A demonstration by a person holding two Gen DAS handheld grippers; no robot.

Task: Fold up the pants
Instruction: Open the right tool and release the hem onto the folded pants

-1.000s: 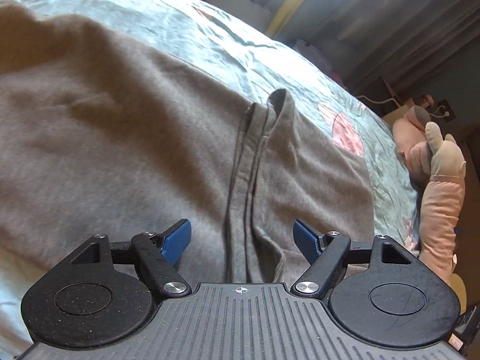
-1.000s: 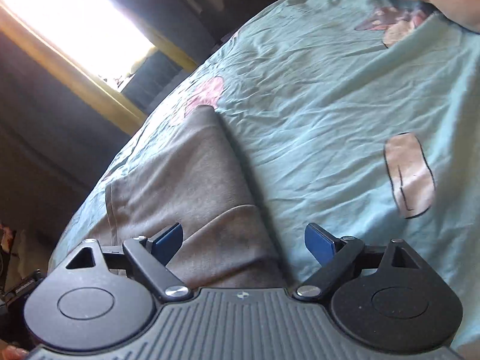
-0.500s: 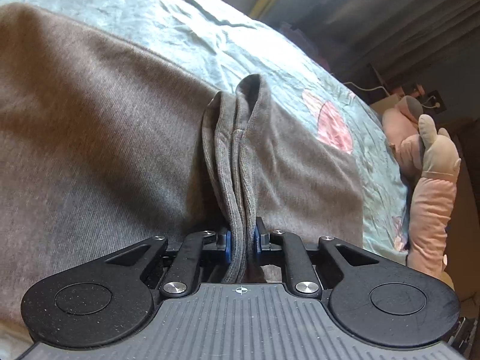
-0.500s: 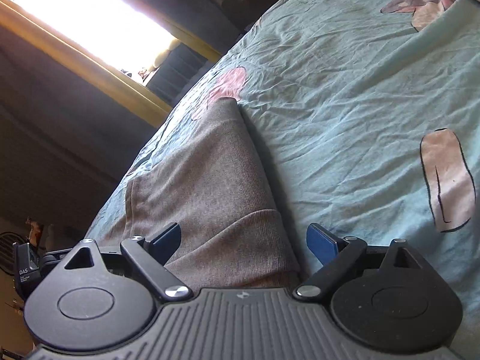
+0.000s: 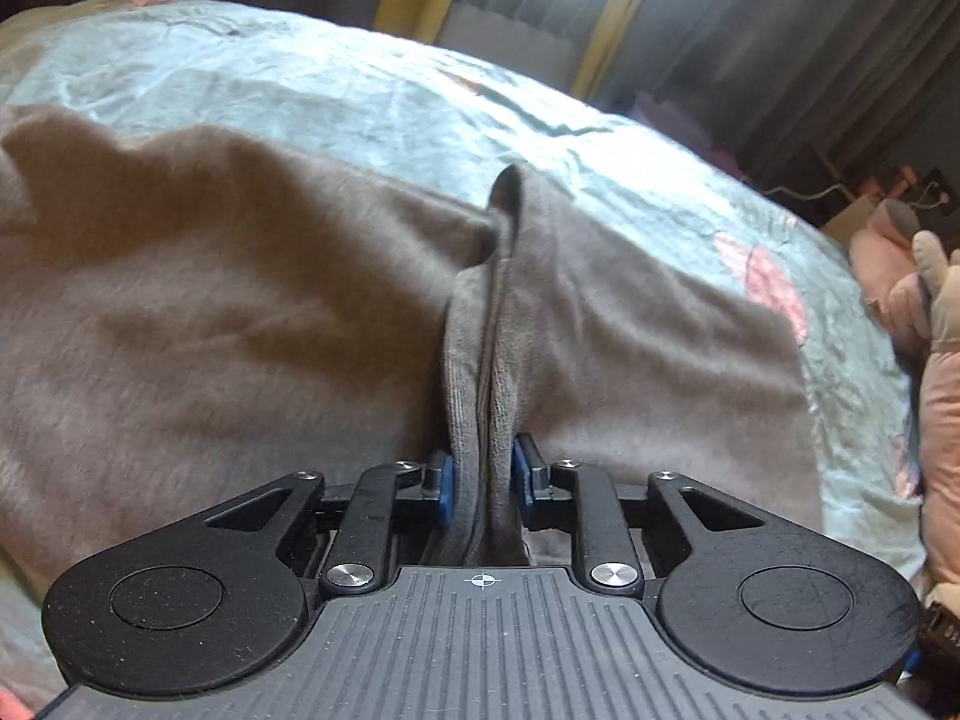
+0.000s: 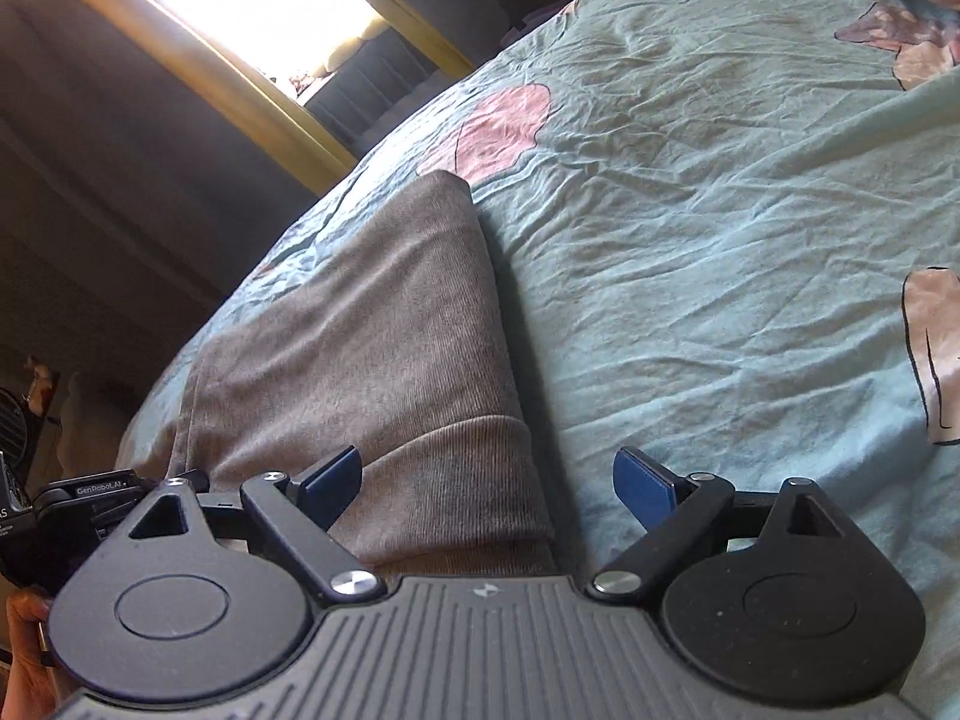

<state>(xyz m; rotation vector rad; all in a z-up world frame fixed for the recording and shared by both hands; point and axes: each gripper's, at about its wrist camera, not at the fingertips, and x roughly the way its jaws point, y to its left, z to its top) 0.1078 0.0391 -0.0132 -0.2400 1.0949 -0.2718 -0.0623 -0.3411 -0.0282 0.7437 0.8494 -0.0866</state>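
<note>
Grey-brown sweatpants [image 5: 240, 312] lie spread on a light blue bed sheet [image 5: 336, 84]. My left gripper [image 5: 483, 480] is shut on a bunched ridge of the pants' waistband edge, which stands up between the blue pads. In the right wrist view a pant leg [image 6: 360, 330] runs away from me, its ribbed cuff [image 6: 462, 480] folded back between the fingers. My right gripper [image 6: 489, 477] is open, with the cuff lying in the gap and neither pad touching it.
A pink plush toy [image 5: 936, 324] lies at the bed's right edge. Dark curtains and a bright window [image 6: 240, 6] stand beyond the bed. The sheet [image 6: 720, 240] lies to the right of the pant leg. My left gripper's body [image 6: 78, 510] shows at the left edge.
My left gripper closed on the waistband fold and has lifted it, bunching the cloth upward. My right gripper stayed open and moved slightly closer over the cuff.
</note>
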